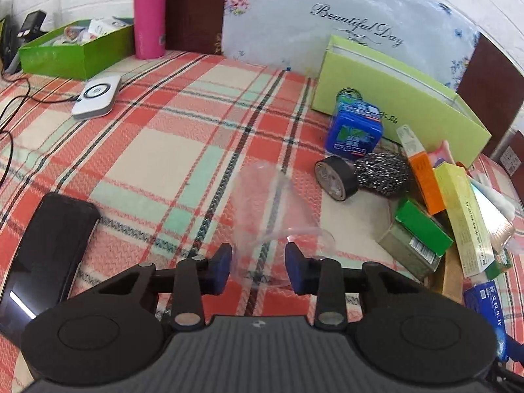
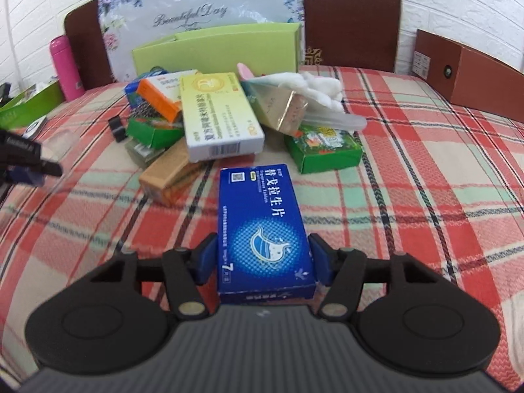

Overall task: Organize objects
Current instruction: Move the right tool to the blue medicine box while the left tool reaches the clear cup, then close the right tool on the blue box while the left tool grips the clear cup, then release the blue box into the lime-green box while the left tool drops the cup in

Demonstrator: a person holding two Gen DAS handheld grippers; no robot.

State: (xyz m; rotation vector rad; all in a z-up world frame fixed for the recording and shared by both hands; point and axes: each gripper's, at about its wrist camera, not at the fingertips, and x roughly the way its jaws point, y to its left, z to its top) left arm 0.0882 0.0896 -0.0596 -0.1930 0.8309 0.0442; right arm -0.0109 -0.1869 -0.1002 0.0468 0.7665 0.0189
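In the left wrist view my left gripper (image 1: 260, 267) has a clear plastic cup (image 1: 271, 209) lying on its side between its blue pads. The thin plastic meets both pads, so the gripper is shut on it. In the right wrist view my right gripper (image 2: 262, 262) is shut on a blue medicine box (image 2: 262, 216), both pads against its long sides, low over the plaid cloth (image 2: 409, 196). Just beyond lies a pile of items: a yellow-white box (image 2: 216, 121), an orange box (image 2: 160, 98), a green box (image 2: 324, 150) and a tan box (image 2: 167, 173).
A blue tin (image 1: 355, 131), black tape roll (image 1: 335, 178) and steel scourer (image 1: 383, 173) sit before a light green carton (image 1: 393, 91). A green tray (image 1: 72, 49), pink bottle (image 1: 150, 13), white device (image 1: 96, 96) and black phone (image 1: 49, 245) are left. A brown box (image 2: 471, 72) stands far right.
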